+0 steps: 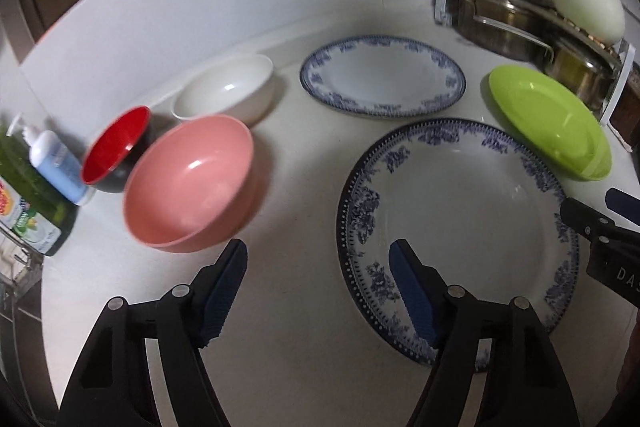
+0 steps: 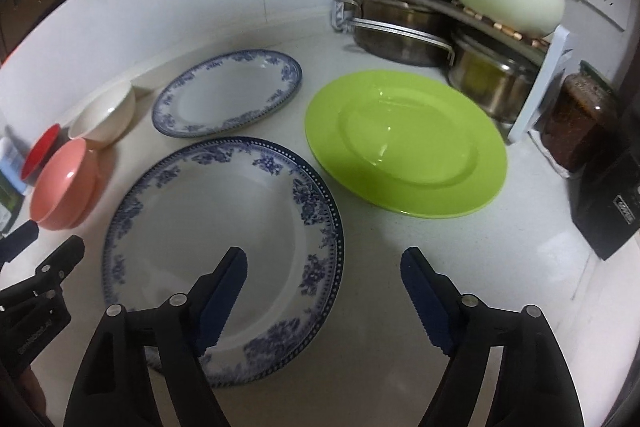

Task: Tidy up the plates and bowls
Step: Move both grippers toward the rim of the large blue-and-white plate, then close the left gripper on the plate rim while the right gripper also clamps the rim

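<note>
The large blue-patterned plate [image 1: 460, 227] lies flat on the white countertop [image 1: 300, 307], nearest both cameras. Behind it, toward the wall, lies a smaller blue-patterned plate [image 1: 382, 77]; the green plate [image 1: 550, 121] sits beside the large plate on its right, their rims close together or just overlapping. To the left of the plates stand three bowls: the pink bowl [image 1: 190, 183] nearest, the white bowl [image 1: 226, 89] behind it, and the red bowl [image 1: 116, 147] at the far left, touching or nearly touching the pink one. The left gripper [image 1: 318, 285] hangs above the counter with its jaws apart and nothing between them; its right finger is over the left rim of the large plate, its left finger over bare counter near the pink bowl. The right gripper [image 2: 324, 289] is likewise spread and empty, straddling the right rim of the large plate. Neither gripper touches a dish. A soap dispenser bottle [image 1: 56, 165] stands left of the red bowl. A rack of steel pots [image 2: 404, 35] fills the back right corner, with a dark jar [image 2: 580, 121] beside it
</note>
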`<state>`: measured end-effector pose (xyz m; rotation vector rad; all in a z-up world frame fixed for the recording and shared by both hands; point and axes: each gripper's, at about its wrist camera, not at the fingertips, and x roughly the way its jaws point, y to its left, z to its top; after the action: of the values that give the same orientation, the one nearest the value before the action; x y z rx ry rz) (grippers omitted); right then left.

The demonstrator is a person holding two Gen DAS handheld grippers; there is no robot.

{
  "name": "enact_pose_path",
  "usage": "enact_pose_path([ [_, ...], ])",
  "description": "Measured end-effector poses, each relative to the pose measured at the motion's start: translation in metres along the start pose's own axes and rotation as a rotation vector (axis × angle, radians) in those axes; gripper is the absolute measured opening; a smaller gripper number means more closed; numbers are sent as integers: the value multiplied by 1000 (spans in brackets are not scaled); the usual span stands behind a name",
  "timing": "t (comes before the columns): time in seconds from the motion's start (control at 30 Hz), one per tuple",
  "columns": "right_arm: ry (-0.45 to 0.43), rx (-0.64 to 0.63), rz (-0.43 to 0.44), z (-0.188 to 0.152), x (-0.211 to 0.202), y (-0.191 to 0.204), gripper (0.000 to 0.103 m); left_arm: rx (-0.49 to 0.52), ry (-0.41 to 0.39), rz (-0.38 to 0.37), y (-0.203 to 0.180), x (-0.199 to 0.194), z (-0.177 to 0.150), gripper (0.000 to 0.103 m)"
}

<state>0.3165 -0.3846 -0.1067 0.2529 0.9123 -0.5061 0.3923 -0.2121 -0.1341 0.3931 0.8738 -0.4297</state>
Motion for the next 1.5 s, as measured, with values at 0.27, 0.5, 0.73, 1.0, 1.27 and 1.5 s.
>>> enact_pose_path([
  [0.27, 23, -5, 2, 8, 23, -1, 71, -4, 62, -33, -6, 29, 6, 64],
  [0.5, 52, 4, 12, 11, 34, -3, 65, -5, 78, -58, -7, 39, 11, 59],
  [0.73, 67, 11, 30, 14, 41, -3, 57, -14, 91, -75, -7, 44, 15, 56],
  [1.0, 86, 20, 45, 15, 47, -6, 51, -17, 113, -102, -9, 50, 15, 50],
  [1.27, 102, 32, 57, 15, 51, -6, 43, -20, 130, -129, -10, 54, 16, 40],
  [1.5, 113, 28, 64, 14, 54, -5, 36, -19, 127, -140, -10, 55, 17, 38],
])
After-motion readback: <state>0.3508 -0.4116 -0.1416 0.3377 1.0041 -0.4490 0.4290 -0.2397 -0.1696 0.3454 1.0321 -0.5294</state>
